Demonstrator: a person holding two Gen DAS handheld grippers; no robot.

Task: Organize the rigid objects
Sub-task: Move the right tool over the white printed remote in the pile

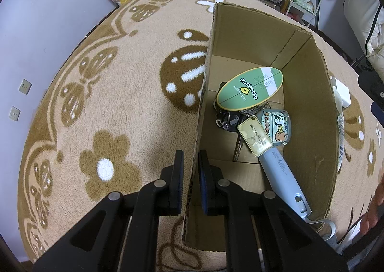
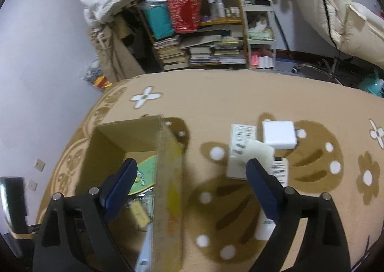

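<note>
Surface — tan fleece blanket with brown flowers (image 1: 134, 108) | cluttered wooden bookshelf (image 2: 196, 31) top centre | left gripper (image 1: 190, 166) clamped on brown cardboard box (image 1: 309, 108) wall — right gripper (image 2: 192, 171) jaws apart, empty

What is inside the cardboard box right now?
Inside the cardboard box: a green oval Pochacco card on top, a key bunch with cartoon tag and yellow NFC tag, and a pale blue handled tool. The card hides whatever lies beneath it.

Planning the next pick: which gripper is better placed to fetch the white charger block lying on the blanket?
Right. The right gripper is open and empty, with the white charger block ahead of it. The left gripper is shut on the cardboard box wall, steadying it.
</note>
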